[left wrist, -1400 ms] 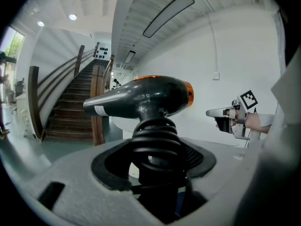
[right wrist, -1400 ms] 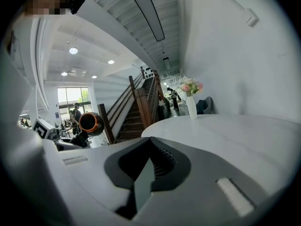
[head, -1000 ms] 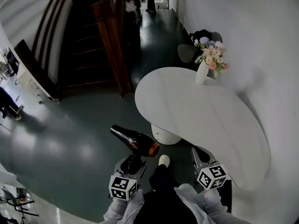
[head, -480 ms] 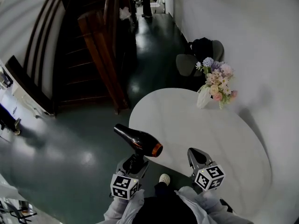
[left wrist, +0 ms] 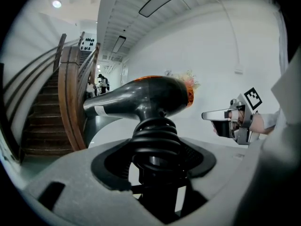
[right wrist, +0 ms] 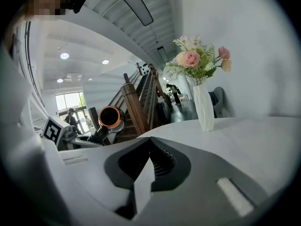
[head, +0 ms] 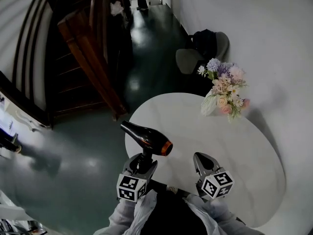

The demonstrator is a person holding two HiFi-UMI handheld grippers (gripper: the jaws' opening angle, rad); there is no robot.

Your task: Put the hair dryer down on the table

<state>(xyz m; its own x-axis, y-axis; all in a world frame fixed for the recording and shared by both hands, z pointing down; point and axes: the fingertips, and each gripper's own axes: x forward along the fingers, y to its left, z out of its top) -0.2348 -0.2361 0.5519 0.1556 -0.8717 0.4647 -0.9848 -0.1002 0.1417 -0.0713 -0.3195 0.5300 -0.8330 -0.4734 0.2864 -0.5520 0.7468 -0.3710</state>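
Note:
A black hair dryer (head: 145, 138) with an orange ring at its rear stands upright in my left gripper (head: 142, 161), which is shut on its ribbed handle (left wrist: 155, 145). Its barrel (left wrist: 141, 97) lies level, nozzle pointing left, above the near left edge of the white oval table (head: 230, 151). My right gripper (head: 201, 160) hovers beside it over the table's near edge, jaws shut with nothing in them (right wrist: 151, 147). From the right gripper view the dryer's orange-ringed end (right wrist: 111, 117) shows at the left.
A white vase of pastel flowers (head: 218, 93) stands at the table's far side. A wooden staircase (head: 83, 53) rises at the left. A dark chair with a bag (head: 204, 47) sits by the white wall beyond the table. Dark green floor (head: 73, 151) lies to the left.
Both grippers and the hair dryer have come closer to the table. The dryer, earlier over the floor, now hangs above the table's near left edge. The grip is unchanged.

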